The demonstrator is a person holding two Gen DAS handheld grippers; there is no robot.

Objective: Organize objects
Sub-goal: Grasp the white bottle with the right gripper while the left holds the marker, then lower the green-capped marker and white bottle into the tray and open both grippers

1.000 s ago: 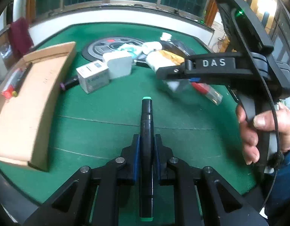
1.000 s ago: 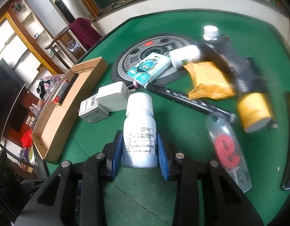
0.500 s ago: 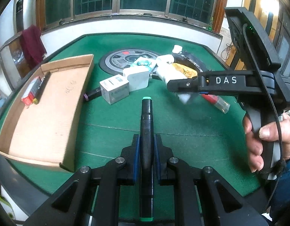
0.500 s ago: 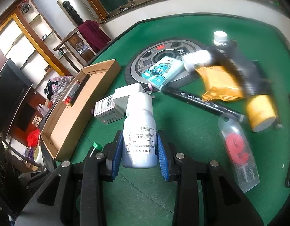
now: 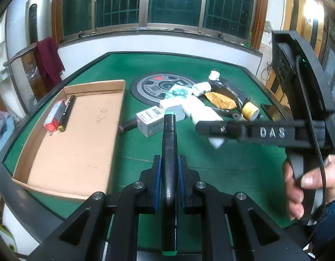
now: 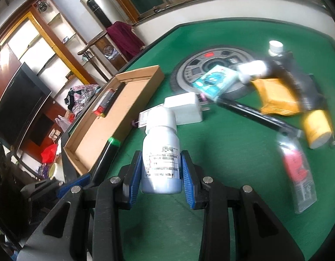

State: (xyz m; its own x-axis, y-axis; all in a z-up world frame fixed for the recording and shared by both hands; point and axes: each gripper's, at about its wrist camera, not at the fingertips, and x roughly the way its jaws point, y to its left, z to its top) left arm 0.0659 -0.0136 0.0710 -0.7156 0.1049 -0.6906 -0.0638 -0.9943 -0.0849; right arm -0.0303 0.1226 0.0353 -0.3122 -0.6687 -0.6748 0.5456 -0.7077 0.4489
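My left gripper (image 5: 169, 174) is shut on a black marker with green ends (image 5: 169, 143), held above the green table. To its left lies the cardboard tray (image 5: 80, 134), holding a red packet (image 5: 54, 118) and a dark pen (image 5: 66, 112). My right gripper (image 6: 160, 174) is shut on a white pill bottle (image 6: 161, 152) with a printed label, lifted off the felt. That right gripper also shows side-on in the left wrist view (image 5: 208, 128), a hand (image 5: 306, 187) around its handle. In the right wrist view the marker (image 6: 108, 150) and the tray (image 6: 115, 117) sit at left.
Loose items crowd the table's middle and right: a small white box (image 5: 151, 120), a white charger (image 6: 184, 108), a blue-green tissue pack (image 6: 215, 80), an orange packet (image 6: 276, 95), a yellow tape roll (image 6: 317, 130), a long black marker (image 6: 254, 115), a clear pack with red contents (image 6: 298, 169). A round grey disc (image 5: 160, 87) is set in the felt.
Both grippers have risen and drawn back with their loads still held. The cardboard tray has come further into view in both cameras, and the right gripper has swung left toward it.
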